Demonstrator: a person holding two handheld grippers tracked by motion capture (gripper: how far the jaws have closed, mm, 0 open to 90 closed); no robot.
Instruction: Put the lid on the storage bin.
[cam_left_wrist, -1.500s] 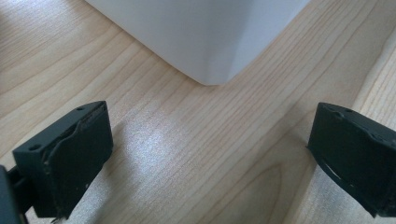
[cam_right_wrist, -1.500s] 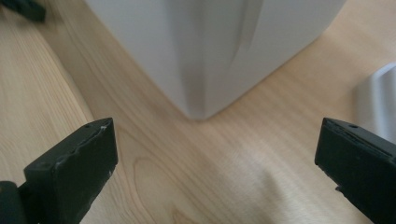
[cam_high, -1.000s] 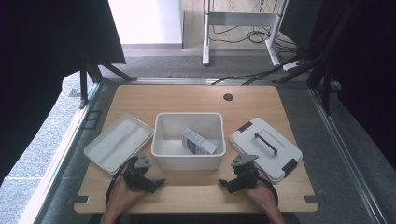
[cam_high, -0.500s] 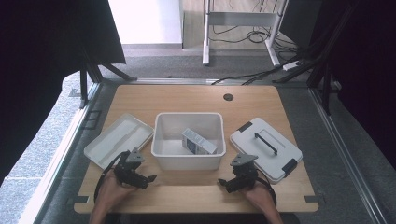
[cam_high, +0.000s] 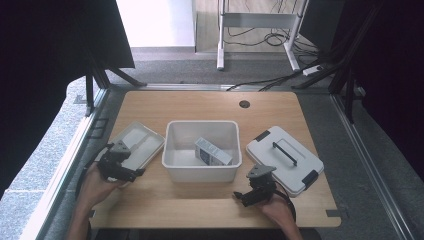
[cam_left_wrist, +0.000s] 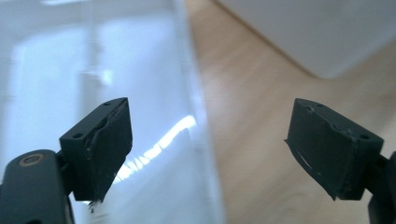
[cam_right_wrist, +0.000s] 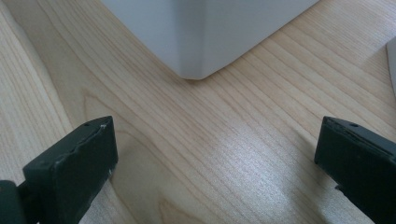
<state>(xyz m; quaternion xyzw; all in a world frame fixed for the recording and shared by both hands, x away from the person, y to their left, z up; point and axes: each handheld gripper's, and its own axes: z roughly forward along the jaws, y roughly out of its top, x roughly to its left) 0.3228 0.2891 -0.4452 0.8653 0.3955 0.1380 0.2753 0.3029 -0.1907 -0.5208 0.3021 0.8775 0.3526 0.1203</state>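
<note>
A white open bin (cam_high: 200, 165) stands mid-table with a small blue-and-white carton (cam_high: 212, 151) lying inside. Its flat white lid (cam_high: 136, 144) lies to the left. My left gripper (cam_high: 133, 171) hovers over that lid's near corner. In the left gripper view the left gripper (cam_left_wrist: 209, 122) is open; its jaws have just been closing a little, and nothing is pressed between them, with the lid's edge (cam_left_wrist: 198, 116) below. My right gripper (cam_high: 243, 195) rests low in front of the bin's right corner (cam_right_wrist: 198, 42). The right gripper (cam_right_wrist: 217, 140) is open over bare wood.
A closed white case (cam_high: 285, 159) with a black handle and black latches sits right of the bin, close to my right hand. The wooden table (cam_high: 200, 107) has a cable hole (cam_high: 244, 104) at the back. Floor rails run along both sides.
My left gripper has moved left and risen, from in front of the bin's left corner to over the lid's near edge. The right gripper has stayed put.
</note>
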